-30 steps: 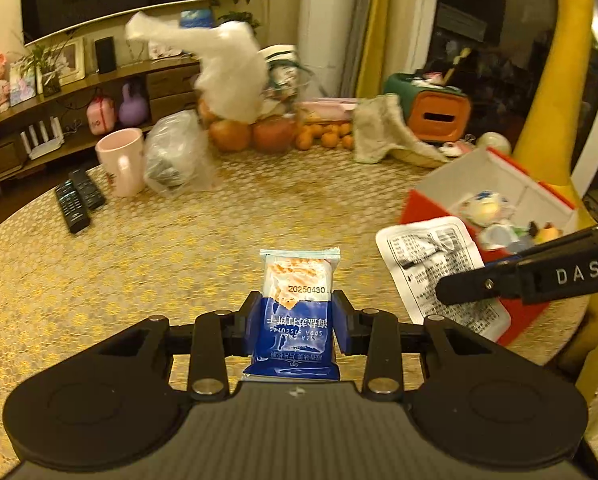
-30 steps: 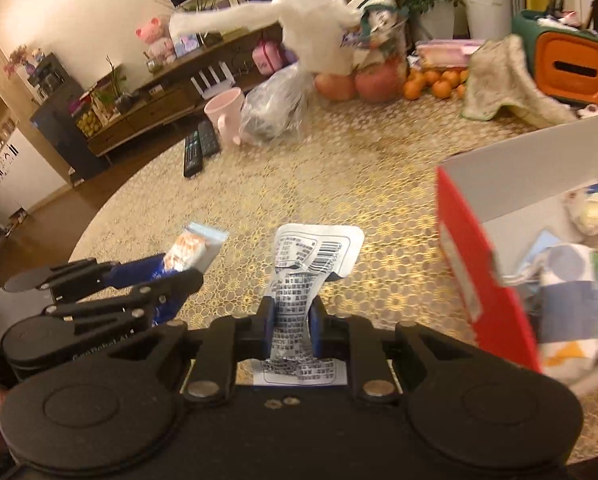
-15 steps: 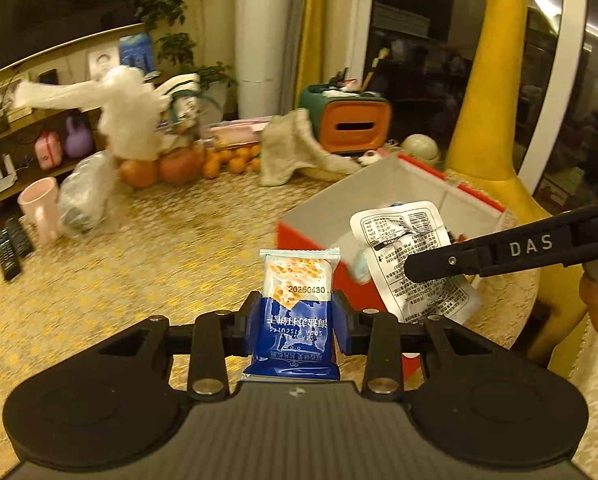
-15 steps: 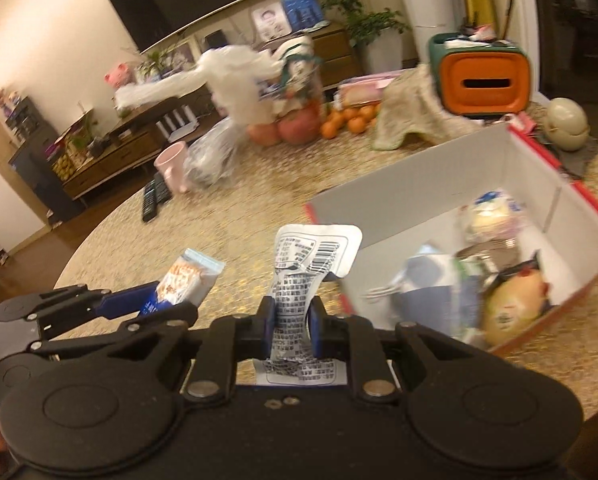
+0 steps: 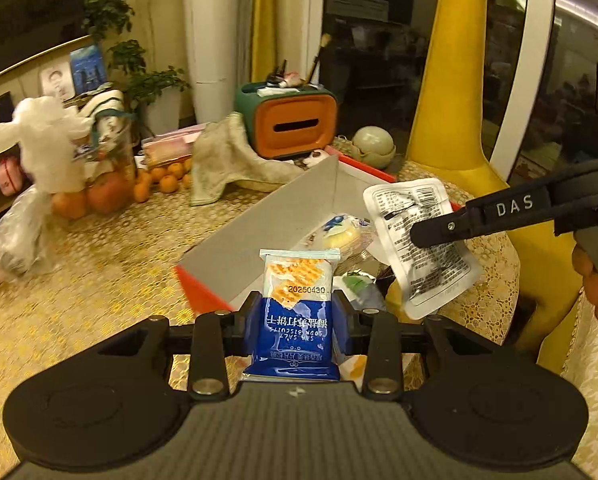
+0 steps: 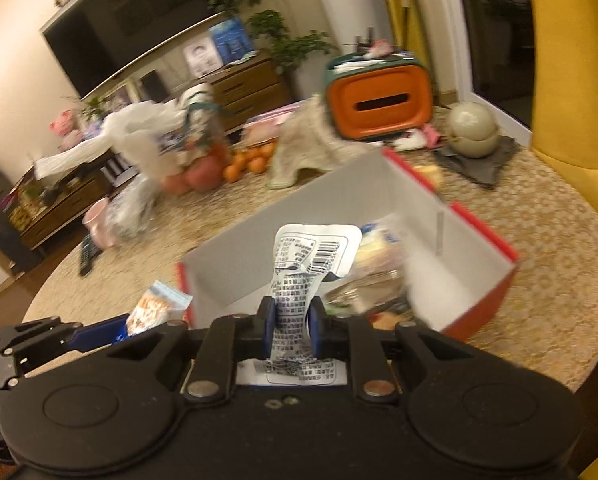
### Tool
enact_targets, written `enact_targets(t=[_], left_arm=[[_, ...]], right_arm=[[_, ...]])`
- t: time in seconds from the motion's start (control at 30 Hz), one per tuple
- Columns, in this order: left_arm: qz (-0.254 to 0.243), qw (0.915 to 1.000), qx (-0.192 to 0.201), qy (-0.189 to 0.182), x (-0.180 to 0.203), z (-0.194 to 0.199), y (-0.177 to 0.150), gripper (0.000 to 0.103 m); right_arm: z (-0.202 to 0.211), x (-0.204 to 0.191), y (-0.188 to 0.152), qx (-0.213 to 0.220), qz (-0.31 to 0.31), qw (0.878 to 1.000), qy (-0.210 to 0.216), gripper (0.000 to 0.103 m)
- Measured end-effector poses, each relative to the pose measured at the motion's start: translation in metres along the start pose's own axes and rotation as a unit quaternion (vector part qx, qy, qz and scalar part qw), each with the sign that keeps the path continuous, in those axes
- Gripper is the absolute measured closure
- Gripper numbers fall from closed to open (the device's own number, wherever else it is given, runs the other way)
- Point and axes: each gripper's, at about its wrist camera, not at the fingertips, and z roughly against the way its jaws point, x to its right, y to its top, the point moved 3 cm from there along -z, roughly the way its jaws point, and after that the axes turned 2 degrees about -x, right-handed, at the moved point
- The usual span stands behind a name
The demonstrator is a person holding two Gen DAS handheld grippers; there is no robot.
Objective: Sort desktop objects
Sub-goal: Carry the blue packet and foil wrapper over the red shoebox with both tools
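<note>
The left gripper (image 5: pixel 293 316) is clamping a blue soda biscuit packet (image 5: pixel 295 312) upright between its fingers, over the near corner of the red cardboard box (image 5: pixel 259 236). The right gripper (image 6: pixel 291 322) is pinching a white printed sachet (image 6: pixel 311 264), hanging above the box's interior. Wrapped snacks (image 5: pixel 341 234) are lying inside. At 11 o'clock, oranges (image 5: pixel 167 178) are sitting on the gold-patterned table (image 5: pixel 99 272).
</note>
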Motion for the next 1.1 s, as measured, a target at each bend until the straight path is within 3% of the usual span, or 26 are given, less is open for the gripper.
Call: enact_targets(t=[0.47, 1.1], left_arm=[[-0.015, 0.9988, -0.041, 0.021, 0.007, -0.079, 0.024, 0.068], [-0.022, 0.9942, -0.099, 0.036, -0.008, -0.140, 0.019, 0.067]], right_arm=[[-0.037, 0.049, 0.020, -0.016, -0.025, 0.999, -0.022, 0.087], [-0.089, 0.051, 0.010, -0.066, -0.018, 0.997, -0.029, 0.082]])
